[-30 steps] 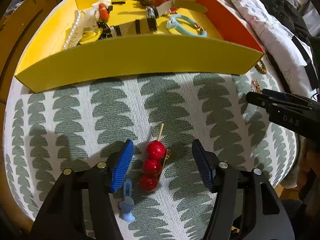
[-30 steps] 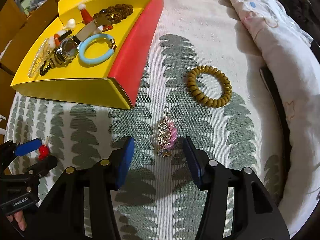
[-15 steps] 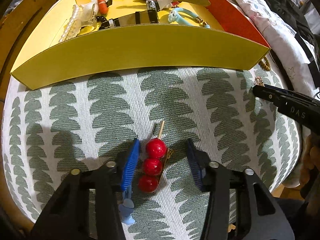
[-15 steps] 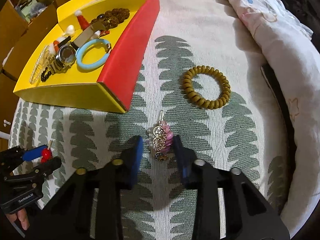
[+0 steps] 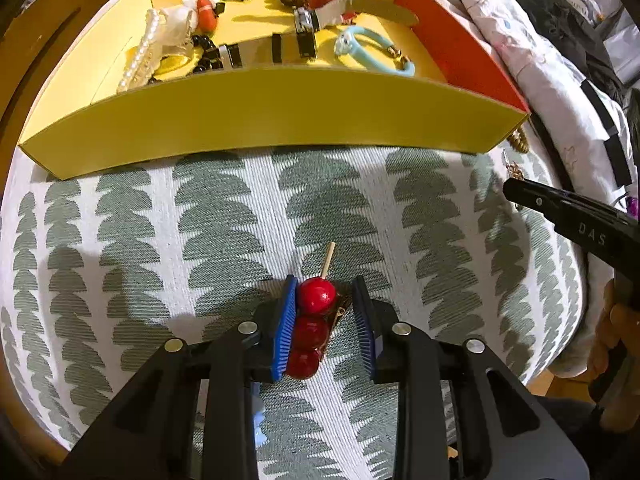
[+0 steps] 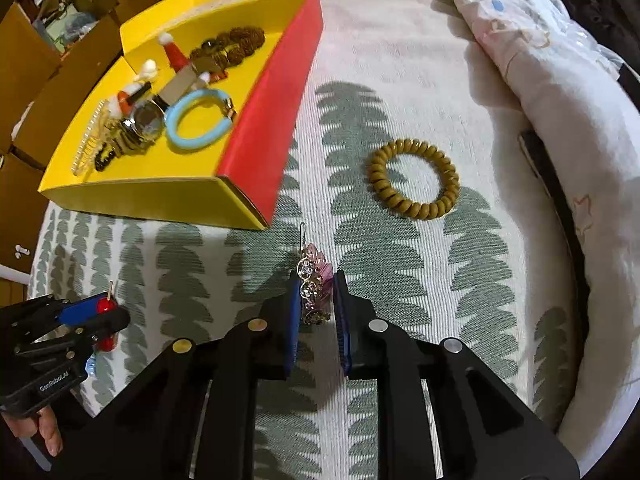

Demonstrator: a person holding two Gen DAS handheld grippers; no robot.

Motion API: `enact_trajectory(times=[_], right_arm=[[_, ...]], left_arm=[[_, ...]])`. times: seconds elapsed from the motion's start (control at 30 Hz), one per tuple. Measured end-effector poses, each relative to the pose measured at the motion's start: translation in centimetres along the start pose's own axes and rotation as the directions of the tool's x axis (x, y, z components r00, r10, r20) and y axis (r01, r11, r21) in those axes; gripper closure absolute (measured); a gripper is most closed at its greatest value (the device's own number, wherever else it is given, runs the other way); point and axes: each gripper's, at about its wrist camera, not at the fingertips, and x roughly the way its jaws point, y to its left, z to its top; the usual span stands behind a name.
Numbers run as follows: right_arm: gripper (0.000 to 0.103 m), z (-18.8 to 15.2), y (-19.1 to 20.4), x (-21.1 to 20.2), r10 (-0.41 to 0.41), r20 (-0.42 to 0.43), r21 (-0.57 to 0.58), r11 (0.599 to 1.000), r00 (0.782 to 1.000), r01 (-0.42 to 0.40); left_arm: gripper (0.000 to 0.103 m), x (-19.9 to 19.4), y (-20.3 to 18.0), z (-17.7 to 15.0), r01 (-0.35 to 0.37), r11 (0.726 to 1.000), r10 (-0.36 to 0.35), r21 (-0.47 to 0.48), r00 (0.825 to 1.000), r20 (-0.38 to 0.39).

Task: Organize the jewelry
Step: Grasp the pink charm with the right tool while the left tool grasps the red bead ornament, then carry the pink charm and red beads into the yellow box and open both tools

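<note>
My left gripper [image 5: 325,322] is partly closed around a hair clip of three red balls on a stick [image 5: 314,320]; its left pad touches the balls, the right pad stands a little off. My right gripper [image 6: 318,312] is shut on a pink and gold jewelled hair clip [image 6: 314,286] lying on the leaf-patterned cloth. The yellow box [image 5: 272,120] with a red side holds a watch, a pearl clip, a blue bracelet [image 6: 198,122] and other pieces. A brown spiral hair tie [image 6: 414,184] lies on the cloth to the right of the box.
A small light-blue piece [image 5: 258,434] lies under my left gripper. A pale quilt [image 6: 540,60] is bunched along the right side. The round table's edge [image 5: 560,320] curves close at right. Cardboard boxes [image 6: 24,64] stand at far left.
Both grippers have closed in. The left pads narrowed around the red ball clip. The right pads came together onto the pink jewelled clip.
</note>
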Motion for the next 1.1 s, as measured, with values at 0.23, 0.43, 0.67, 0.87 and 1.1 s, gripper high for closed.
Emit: enact_trajectory(times=[0.23,0.43,0.67,0.87,1.1], right_arm=[[0.086,-0.4,-0.7,-2.6,0.047,0.040,0.026,0.999,0.998,-0.048],[0.086,-0.2,-1.1,-5.5,0.083,0.098,0.039,0.995,0.992,-0.087],[0.086,2.2,1.9,-7.8,0.163,0.171,-0.010,0.986,0.972,-0.164],[0.086,5.8,5.7,-7.2,0.235,0.179,-0.076,0.972,0.956,-0.224],[0.086,8.4,8.4,-3.7,0.254,0.132,-0.112,0.964,0.958,-0.240]], left_arm=[[0.075,-2.2,-0.4,0.2,0.051,0.999,-0.051,0.005,0.998,0.039],[0.075,-4.5,0.0,0.9,0.097,0.995,-0.097,0.001,0.992,0.076],[0.075,-8.4,2.0,3.8,0.140,0.989,-0.128,-0.056,0.976,0.178],[0.075,-10.3,4.4,8.4,0.163,0.980,-0.130,-0.114,0.958,0.254],[0.075,-7.4,7.1,12.6,0.188,0.965,-0.140,-0.181,0.959,0.245]])
